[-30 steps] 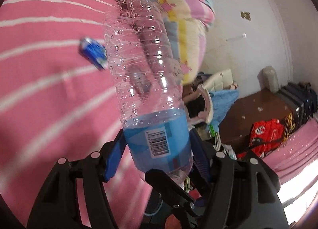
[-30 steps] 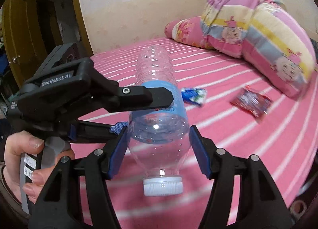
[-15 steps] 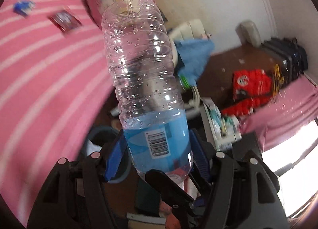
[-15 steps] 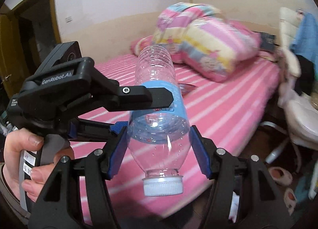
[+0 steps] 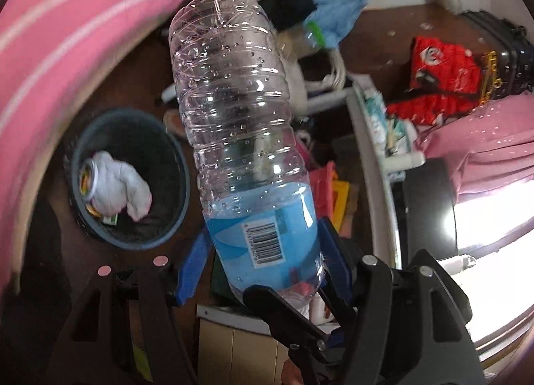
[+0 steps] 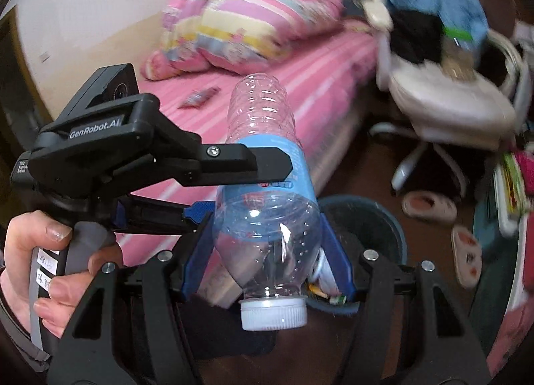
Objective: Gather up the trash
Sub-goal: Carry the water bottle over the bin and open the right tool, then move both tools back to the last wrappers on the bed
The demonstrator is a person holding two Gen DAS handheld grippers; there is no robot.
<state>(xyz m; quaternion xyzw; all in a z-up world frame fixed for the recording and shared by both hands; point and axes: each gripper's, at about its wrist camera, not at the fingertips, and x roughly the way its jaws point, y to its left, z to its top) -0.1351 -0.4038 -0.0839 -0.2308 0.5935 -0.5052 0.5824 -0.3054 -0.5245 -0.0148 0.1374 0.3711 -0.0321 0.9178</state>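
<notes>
An empty clear plastic bottle (image 5: 240, 138) with a blue label is held by both grippers at once. My left gripper (image 5: 263, 251) is shut on its label end. My right gripper (image 6: 267, 238) is shut on the same bottle (image 6: 267, 218) near its white cap (image 6: 273, 313). A round dark blue trash bin (image 5: 180, 184) stands on the floor to the left of the bottle, with white crumpled paper (image 5: 120, 184) and scraps inside. In the right wrist view the bin (image 6: 383, 218) sits just behind the bottle. A red wrapper (image 6: 198, 98) lies on the bed.
The pink striped bed (image 6: 300, 84) with a folded quilt (image 6: 240, 21) runs along the left. A white swivel chair (image 6: 444, 91) piled with clothes stands beside the bin. Slippers (image 6: 429, 206) lie on the brown floor. A red bag (image 5: 440, 71) and a suitcase (image 5: 507, 61) are farther off.
Both grippers have swung together with the bottle away from over the bed to the floor beside it. The trash bin has come into view close below the bottle.
</notes>
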